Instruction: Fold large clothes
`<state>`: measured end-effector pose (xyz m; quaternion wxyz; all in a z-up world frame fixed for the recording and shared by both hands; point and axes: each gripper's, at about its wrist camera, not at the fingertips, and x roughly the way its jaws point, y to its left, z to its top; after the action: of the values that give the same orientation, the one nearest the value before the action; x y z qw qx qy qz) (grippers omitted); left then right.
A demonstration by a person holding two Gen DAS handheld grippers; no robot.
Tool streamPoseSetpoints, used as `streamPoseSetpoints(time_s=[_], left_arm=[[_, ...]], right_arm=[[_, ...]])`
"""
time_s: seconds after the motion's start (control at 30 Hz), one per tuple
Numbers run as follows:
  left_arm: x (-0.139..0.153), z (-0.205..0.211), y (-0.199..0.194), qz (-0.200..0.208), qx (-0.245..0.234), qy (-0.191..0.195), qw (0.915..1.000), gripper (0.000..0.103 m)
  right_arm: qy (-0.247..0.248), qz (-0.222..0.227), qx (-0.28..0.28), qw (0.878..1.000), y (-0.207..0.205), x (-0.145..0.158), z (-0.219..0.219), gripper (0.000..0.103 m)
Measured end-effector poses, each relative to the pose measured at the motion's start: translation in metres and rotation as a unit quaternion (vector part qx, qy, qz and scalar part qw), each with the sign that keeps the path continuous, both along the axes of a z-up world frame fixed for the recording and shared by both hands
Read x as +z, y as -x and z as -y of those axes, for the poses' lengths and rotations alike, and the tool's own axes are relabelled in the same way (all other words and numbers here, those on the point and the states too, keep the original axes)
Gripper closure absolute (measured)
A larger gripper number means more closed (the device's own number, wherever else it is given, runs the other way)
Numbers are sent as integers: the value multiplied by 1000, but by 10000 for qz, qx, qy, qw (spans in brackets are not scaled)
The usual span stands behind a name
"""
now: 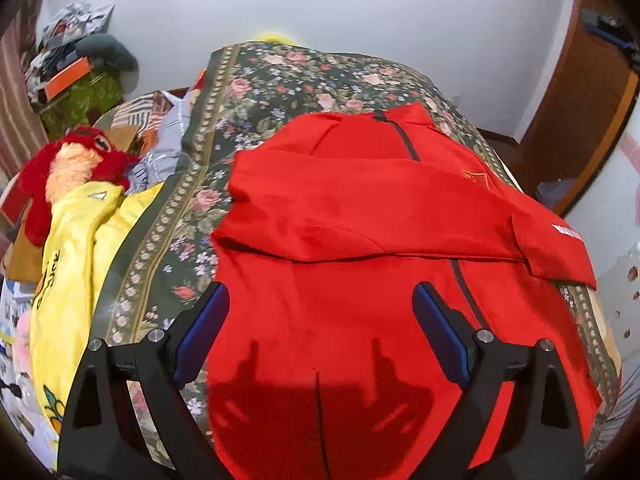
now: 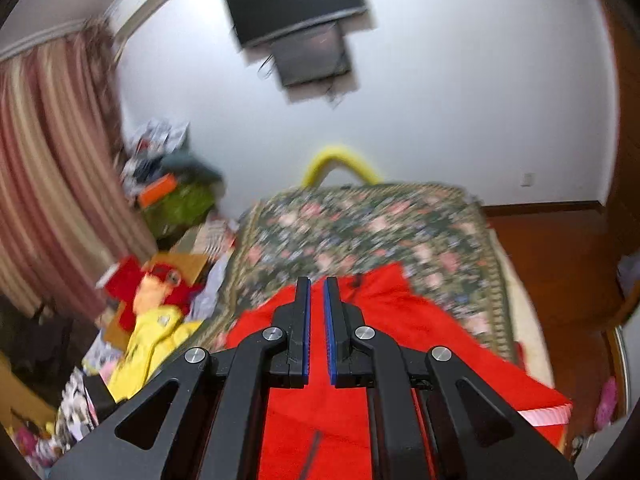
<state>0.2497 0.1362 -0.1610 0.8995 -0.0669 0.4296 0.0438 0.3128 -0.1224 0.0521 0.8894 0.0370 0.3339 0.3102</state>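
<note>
Red jacket (image 1: 360, 216) spread flat on floral bedspread (image 1: 256, 96), 1 sleeve folded across chest toward 3 o'clock, dark zipper running 12 to 6. Left gripper (image 1: 320, 300) held above hem at 6 o'clock, fingers spread wide, nothing between. Right gripper (image 2: 317, 292) raised over jacket, fingers nearly pressed together with a narrow gap, pinching nothing. Yellow garment (image 1: 68, 264) and red plush toy (image 1: 76, 160) at 9 o'clock.

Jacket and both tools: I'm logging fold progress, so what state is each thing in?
Jacket: on the bedspread, zipped, one sleeve folded across the chest.
Left tool: open, holding nothing.
Right tool: nearly shut, narrow gap, nothing visibly gripped.
Plush toy: lying beside the bed.
</note>
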Motion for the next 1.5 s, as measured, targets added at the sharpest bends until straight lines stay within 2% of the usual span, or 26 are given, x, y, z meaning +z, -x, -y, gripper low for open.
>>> streamPoseSetpoints(time_s=[0.17, 0.3, 0.33, 0.4, 0.43, 0.47, 0.53, 0.67, 0.77, 0.83, 1.0, 1.07, 1.13, 1.23, 1.33, 1.43, 1.5], left_arm=[[1, -5, 2, -34, -6, -24, 10000, 10], [5, 7, -5, -42, -151, 74, 9998, 10], [6, 13, -8, -35, -220, 137, 9997, 10], [8, 29, -15, -45, -394, 247, 9989, 10], [8, 38, -19, -63, -481, 283, 9984, 10], [8, 47, -23, -77, -581, 319, 9978, 10], [9, 71, -33, -93, -818, 375, 9959, 10], [5, 120, -57, -260, -1141, 494, 9919, 10], [-3, 152, -73, -468, -1348, 699, 9873, 10], [-12, 170, -84, -696, -1475, 856, 9829, 10], [-38, 217, -111, -1333, -1864, 1525, 9614, 10], [-48, 229, -120, -1526, -1937, 1663, 9547, 10], [-58, 239, -129, -1688, -1994, 1867, 9470, 15], [-76, 245, -141, -1990, -1936, 2195, 9353, 24], [-90, 245, -147, -2192, -1633, 2451, 9302, 32], [-93, 242, -152, -2161, -1476, 2804, 9235, 32], [-97, 242, -158, -2164, -1448, 3085, 9149, 32]], right_arm=[[211, -420, 46, 9989, -3, -46, -16, 97], [479, -629, -175, 9967, -7, -59, -1, 97], [541, -671, -230, 9960, -7, -61, 5, 94], [699, -828, -371, 9934, -8, -68, 23, 78], [751, -869, -469, 9923, -6, -71, 33, 62], [774, -825, -566, 9920, -3, -72, 43, 55], [876, -717, -677, 9913, 3, -74, 61, 54], [1011, -805, -888, 9876, 19, -87, 99, 43], [1161, -859, -1137, 9830, 35, -102, 133, 43], [1159, -990, -1274, 9801, 41, -112, 151, 42], [1004, -1434, -1873, 9666, 58, -146, 199, 42], [835, -1632, -2071, 9610, 64, -158, 217, 42], [705, -1793, -2272, 9546, 70, -168, 230, 42], [717, -1885, -2545, 9458, 78, -179, 246, 42], [699, -1848, -2569, 9460, 82, -180, 250, 42], [576, -1824, -2588, 9468, 84, -183, 252, 42], [461, -1858, -2597, 9465, 83, -185, 253, 42]])
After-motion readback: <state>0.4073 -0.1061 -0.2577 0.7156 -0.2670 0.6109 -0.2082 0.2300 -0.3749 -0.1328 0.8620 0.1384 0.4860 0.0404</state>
